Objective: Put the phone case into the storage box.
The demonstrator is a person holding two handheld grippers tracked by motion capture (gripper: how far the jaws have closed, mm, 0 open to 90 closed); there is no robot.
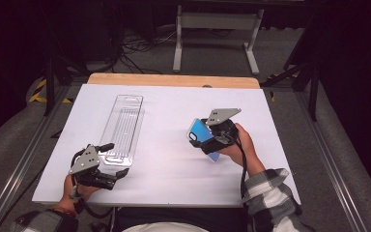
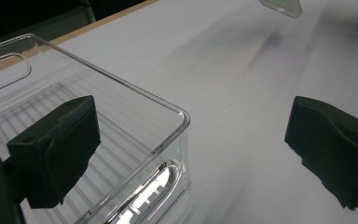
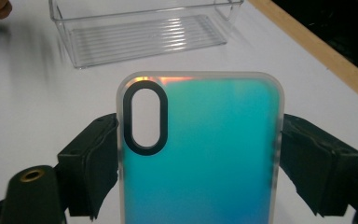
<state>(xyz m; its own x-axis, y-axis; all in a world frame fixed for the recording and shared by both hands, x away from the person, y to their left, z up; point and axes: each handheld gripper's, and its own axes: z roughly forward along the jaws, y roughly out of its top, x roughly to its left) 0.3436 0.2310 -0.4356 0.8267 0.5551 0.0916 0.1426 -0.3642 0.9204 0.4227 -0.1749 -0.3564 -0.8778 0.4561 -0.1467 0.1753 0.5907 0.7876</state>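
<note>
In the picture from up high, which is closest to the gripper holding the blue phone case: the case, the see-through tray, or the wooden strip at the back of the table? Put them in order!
From the right gripper, high view:
1. Phone case, gripped between its jaws.
2. Clear tray, off to its left on the white table, by the left gripper.
3. Wooden strip, along the table's far edge.

Bare tabletop (image 1: pixel 169 159) lies between the clear tray (image 1: pixel 123 126) and the phone case (image 1: pixel 200 131), well apart, leaving an open lane. The tray's near corner stands between the left gripper's (image 1: pixel 118 162) spread fingers (image 2: pixel 58 149).
</note>
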